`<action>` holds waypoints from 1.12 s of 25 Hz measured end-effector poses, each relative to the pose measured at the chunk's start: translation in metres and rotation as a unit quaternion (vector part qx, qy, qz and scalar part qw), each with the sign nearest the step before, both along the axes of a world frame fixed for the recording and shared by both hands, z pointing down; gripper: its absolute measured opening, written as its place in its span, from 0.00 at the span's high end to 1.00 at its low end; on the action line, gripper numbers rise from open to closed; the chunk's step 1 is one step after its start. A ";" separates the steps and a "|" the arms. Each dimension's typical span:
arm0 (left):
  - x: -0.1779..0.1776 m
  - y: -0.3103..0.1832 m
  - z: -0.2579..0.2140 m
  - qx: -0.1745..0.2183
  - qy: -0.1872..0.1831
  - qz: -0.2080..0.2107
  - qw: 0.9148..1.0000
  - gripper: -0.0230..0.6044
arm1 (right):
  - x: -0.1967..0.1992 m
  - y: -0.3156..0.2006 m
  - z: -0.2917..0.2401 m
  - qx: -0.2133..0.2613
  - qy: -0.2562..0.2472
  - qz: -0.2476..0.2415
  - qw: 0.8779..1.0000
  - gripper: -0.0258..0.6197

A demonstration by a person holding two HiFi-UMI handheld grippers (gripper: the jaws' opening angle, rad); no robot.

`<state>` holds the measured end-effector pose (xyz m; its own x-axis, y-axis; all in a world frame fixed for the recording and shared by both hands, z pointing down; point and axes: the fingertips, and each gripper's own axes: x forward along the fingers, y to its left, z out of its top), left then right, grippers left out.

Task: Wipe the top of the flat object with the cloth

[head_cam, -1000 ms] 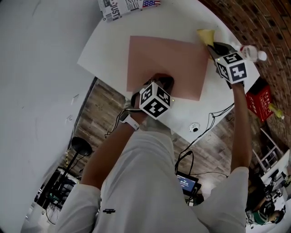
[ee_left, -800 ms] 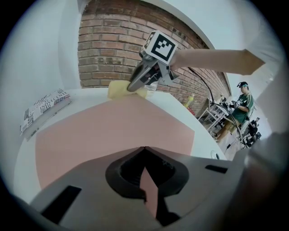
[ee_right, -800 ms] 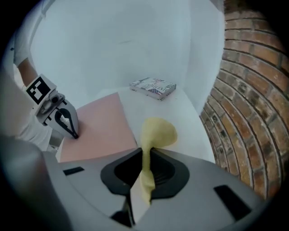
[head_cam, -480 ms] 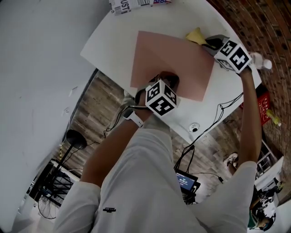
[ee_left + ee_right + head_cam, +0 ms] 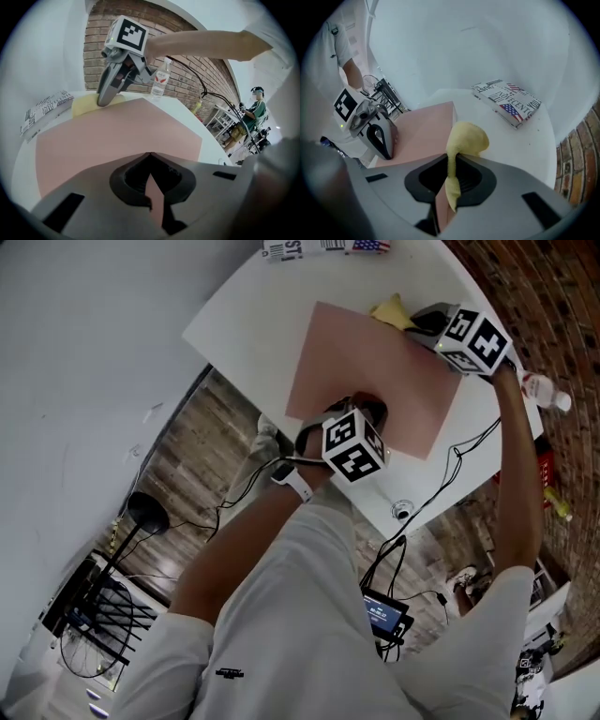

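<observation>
A flat pink sheet (image 5: 375, 371) lies on the white round table (image 5: 253, 324). My left gripper (image 5: 364, 413) is shut, its tips pressed down on the sheet's near edge; in the left gripper view (image 5: 150, 154) the sheet (image 5: 117, 133) fills the space ahead. My right gripper (image 5: 419, 322) is shut on a yellow cloth (image 5: 392, 312) at the sheet's far edge. In the right gripper view the cloth (image 5: 466, 138) bulges out of the jaws (image 5: 451, 161) onto the sheet's corner (image 5: 426, 129). The left gripper view shows the cloth (image 5: 86, 105) under the right gripper (image 5: 110, 89).
A printed book (image 5: 323, 246) lies at the table's far side, also in the right gripper view (image 5: 506, 101). A water bottle (image 5: 161, 80) stands at the table's right near a brick wall. A cable and a grommet hole (image 5: 401, 510) are near the front edge. A person (image 5: 255, 101) stands far off.
My right gripper has carried the yellow cloth leftward, from beyond the sheet's far right corner onto its far edge. The left gripper stays pressed on the near edge.
</observation>
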<state>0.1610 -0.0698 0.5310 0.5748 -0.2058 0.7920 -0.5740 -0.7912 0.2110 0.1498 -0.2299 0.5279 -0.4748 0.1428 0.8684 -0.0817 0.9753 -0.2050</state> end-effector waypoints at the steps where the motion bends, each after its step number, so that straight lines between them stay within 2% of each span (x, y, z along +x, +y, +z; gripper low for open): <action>1: 0.000 0.000 0.000 0.000 0.000 0.000 1.000 0.94 | -0.008 -0.001 0.000 0.000 -0.002 -0.005 1.000 0.88; 9: 0.002 0.001 -0.001 0.001 0.004 0.001 1.000 0.94 | -0.064 -0.005 0.000 0.003 -0.008 -0.040 0.999 0.88; 25: 0.005 -0.002 -0.002 0.007 0.008 0.004 1.000 0.94 | -0.167 -0.013 -0.005 0.003 -0.052 -0.075 0.996 0.88; 28: 0.005 -0.003 -0.003 0.011 0.011 0.007 1.000 0.94 | -0.183 -0.008 -0.008 0.014 -0.053 -0.117 0.992 0.88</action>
<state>0.1662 -0.0723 0.5280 0.5942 -0.2144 0.7752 -0.5588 -0.8033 0.2062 -0.0335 -0.2381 0.5199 -0.5203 0.2366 0.8205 0.1688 0.9704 -0.1727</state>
